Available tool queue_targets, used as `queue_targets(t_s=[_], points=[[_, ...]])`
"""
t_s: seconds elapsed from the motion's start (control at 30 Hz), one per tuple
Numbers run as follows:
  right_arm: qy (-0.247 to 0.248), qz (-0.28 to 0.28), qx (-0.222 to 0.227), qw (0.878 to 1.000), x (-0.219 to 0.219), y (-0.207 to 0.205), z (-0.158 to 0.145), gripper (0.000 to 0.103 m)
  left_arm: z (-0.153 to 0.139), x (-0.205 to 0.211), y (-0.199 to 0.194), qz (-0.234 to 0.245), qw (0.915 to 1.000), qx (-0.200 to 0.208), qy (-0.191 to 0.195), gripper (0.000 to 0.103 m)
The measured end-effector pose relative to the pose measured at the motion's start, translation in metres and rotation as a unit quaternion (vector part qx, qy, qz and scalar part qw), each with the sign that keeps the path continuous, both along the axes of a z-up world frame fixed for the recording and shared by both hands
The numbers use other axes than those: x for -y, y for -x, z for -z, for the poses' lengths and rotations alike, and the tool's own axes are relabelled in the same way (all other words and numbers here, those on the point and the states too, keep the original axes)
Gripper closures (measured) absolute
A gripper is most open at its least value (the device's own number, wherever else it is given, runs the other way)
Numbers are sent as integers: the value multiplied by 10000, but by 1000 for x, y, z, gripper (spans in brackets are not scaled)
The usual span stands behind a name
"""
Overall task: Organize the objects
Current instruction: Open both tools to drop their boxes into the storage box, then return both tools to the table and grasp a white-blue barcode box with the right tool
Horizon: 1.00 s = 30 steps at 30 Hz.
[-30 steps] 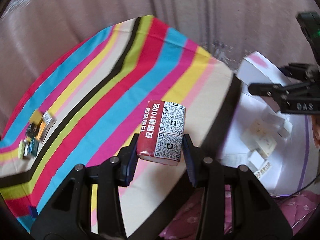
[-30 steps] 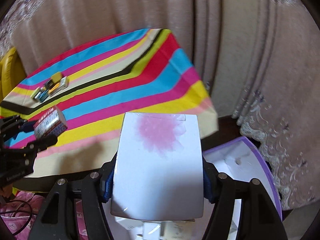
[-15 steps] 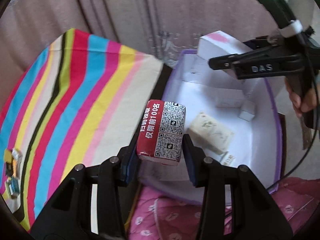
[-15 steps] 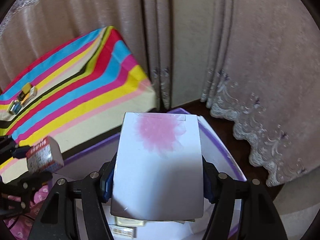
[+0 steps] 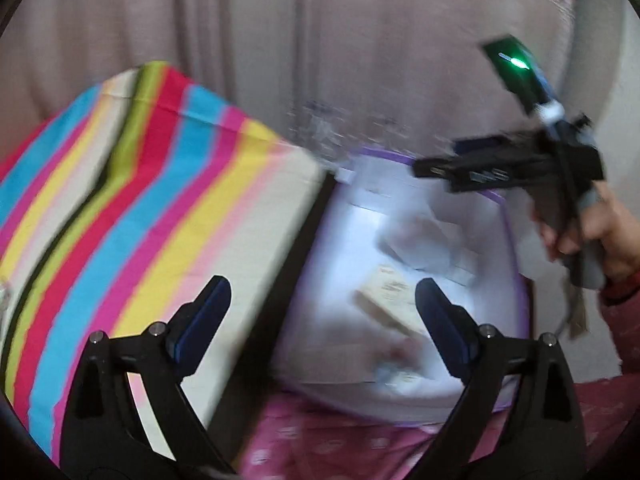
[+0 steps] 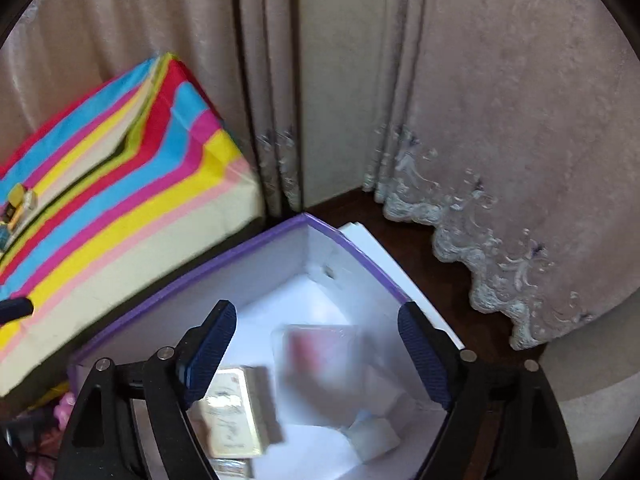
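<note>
Both grippers hang over a white storage box with a purple rim [image 6: 240, 258]. My left gripper [image 5: 323, 296] has its jaws opening wide, with nothing between the pads. A blurred reddish patch [image 5: 398, 350] lies low in the box [image 5: 506, 216] beneath it. My right gripper [image 6: 316, 316] also has its jaws opening, and its pads press on nothing. Below it, a white packet with a pink flower [image 6: 320, 354] is a blur inside the box. A beige carton [image 6: 232, 412] lies beside it. In the left wrist view the right gripper [image 5: 424, 168] appears side-on, held by a hand [image 5: 600, 236].
A table under a striped cloth [image 6: 120, 160] stands left of the box, its edge right against the box. Several small packets [image 6: 16, 204] lie at its far left. Curtains [image 6: 500, 100] hang behind, above dark floor [image 6: 424, 236]. Pink patterned fabric [image 5: 320, 440] lies below the box.
Both grippers opened. The red QR-code packet left the left jaws and the white flowered packet left the right jaws, both now down in the box. Both views swung from the table toward the box.
</note>
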State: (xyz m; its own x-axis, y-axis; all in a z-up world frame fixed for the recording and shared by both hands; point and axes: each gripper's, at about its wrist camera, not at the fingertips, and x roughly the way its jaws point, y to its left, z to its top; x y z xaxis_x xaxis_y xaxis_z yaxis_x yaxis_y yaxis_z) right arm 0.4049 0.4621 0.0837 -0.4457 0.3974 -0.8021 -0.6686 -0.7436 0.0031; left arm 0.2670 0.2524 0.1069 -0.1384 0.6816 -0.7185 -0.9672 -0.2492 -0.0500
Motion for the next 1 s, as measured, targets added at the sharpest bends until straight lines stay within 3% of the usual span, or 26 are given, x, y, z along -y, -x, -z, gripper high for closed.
queue_targets(t_s=[0.13, 0.23, 0.33, 0.37, 0.57, 0.6, 0.63, 0.7, 0.87, 1.0], points=[[4, -458, -25, 9989, 20, 32, -5, 19, 3, 34, 39, -843, 9962, -228, -43, 7], [31, -1046, 60, 9945, 49, 73, -3, 19, 13, 68, 76, -1632, 9861, -311, 63, 7], [49, -1673, 193, 9857, 84, 116, 3, 19, 24, 111, 113, -2513, 9668, -410, 236, 7], [41, -1949, 239, 9805, 99, 134, 5, 19, 29, 132, 127, -2901, 9556, -433, 298, 7], [-12, -3380, 389, 9403, 196, 236, 18, 19, 55, 216, 184, -4189, 9053, -442, 544, 7], [-3, -3606, 374, 9320, 213, 256, 22, 19, 59, 234, 196, -4428, 8939, -405, 567, 7], [-1, -3761, 369, 9259, 226, 274, 26, 19, 64, 239, 203, -4541, 8881, -394, 587, 7], [29, -3936, 390, 9184, 247, 304, 34, 19, 72, 264, 223, -4899, 8684, -365, 673, 7], [86, -4175, 426, 9076, 289, 398, 58, 19, 86, 303, 243, -5305, 8440, -293, 728, 7], [95, -4218, 410, 9057, 309, 460, 67, 19, 95, 321, 250, -5462, 8342, -35, 754, 6]])
